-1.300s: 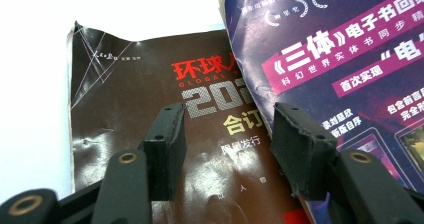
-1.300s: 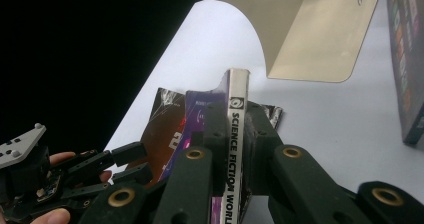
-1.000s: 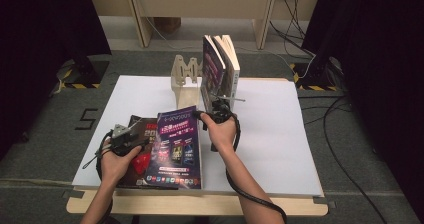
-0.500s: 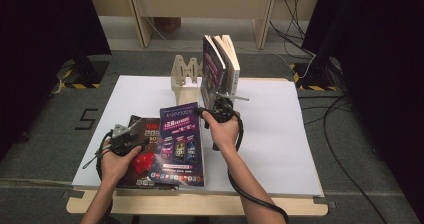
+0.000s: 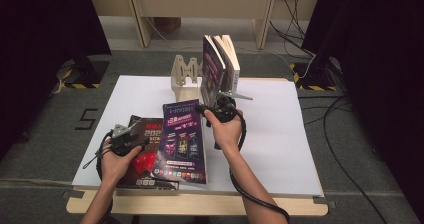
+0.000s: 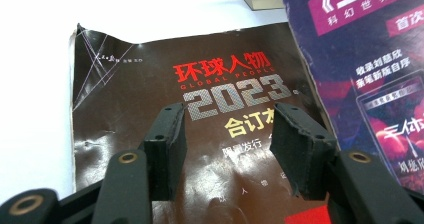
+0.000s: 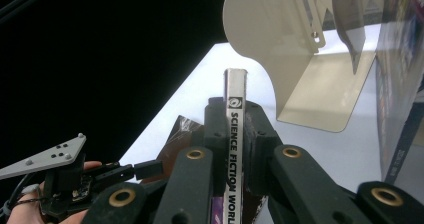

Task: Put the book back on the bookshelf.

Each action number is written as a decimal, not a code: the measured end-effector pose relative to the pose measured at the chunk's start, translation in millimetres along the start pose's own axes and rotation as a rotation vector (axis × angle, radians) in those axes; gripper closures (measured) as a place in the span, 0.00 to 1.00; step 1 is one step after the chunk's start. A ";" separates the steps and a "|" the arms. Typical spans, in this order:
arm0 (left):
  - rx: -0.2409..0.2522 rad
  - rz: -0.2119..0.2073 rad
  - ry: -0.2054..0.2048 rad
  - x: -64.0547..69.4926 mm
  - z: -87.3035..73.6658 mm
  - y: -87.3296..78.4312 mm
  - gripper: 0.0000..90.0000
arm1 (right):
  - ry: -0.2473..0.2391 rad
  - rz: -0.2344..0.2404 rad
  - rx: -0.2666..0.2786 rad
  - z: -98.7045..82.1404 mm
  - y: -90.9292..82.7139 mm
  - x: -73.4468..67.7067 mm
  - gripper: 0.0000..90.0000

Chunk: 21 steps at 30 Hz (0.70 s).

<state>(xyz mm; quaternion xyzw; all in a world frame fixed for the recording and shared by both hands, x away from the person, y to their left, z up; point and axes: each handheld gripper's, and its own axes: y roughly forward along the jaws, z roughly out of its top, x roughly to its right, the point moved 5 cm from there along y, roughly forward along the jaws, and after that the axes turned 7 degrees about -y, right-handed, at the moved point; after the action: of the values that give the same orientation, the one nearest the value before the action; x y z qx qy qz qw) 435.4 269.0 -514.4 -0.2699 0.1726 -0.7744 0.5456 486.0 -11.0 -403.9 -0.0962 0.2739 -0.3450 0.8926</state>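
From the high view, I am seeing my right gripper (image 5: pixel 216 108) lifting the purple magazine (image 5: pixel 183 136) by its top right edge, so it is tilting up off the white table (image 5: pixel 280 134) while its lower edge is resting near the front of the table. My left gripper (image 5: pixel 125 136) is sitting over the dark magazine (image 5: pixel 145 129), which is lying flat and partly under the purple one. Behind them, two books (image 5: pixel 220 66) are leaning upright in a metal bookend (image 5: pixel 237 95), with a wooden stand (image 5: pixel 184 74) just beside them. In the left gripper view, I am looking at my left gripper (image 6: pixel 227 136) with its jaws standing apart and nothing between them, hovering over the dark magazine (image 6: pixel 150 89); the purple magazine (image 6: pixel 370 69) is overlapping it on the right. In the right gripper view, my right gripper (image 7: pixel 235 134) is clamping tightly on the spine of the purple magazine (image 7: pixel 235 109), with the bookend (image 7: pixel 300 59) just ahead.
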 end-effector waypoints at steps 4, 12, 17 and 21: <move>0.003 0.003 -0.002 -0.5 0.2 0.0 0.52 | -0.013 -0.002 0.018 2.3 -3.4 -0.3 0.93; 0.006 0.006 0.001 -1.0 0.3 -0.1 0.52 | -0.024 -0.004 0.044 6.3 -9.6 -1.6 0.93; 0.008 0.006 0.002 -1.1 0.5 -0.2 0.52 | -0.028 -0.003 0.056 8.1 -12.5 -2.2 0.93; 0.006 0.007 0.003 -1.4 0.2 0.0 0.52 | -0.032 -0.007 0.067 9.5 -14.7 -2.5 0.93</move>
<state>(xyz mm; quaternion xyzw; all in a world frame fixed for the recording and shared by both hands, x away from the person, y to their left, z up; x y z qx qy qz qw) 435.8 270.4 -514.6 -0.2664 0.1722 -0.7734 0.5489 481.5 -20.4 -389.7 -0.0727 0.2475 -0.3553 0.8984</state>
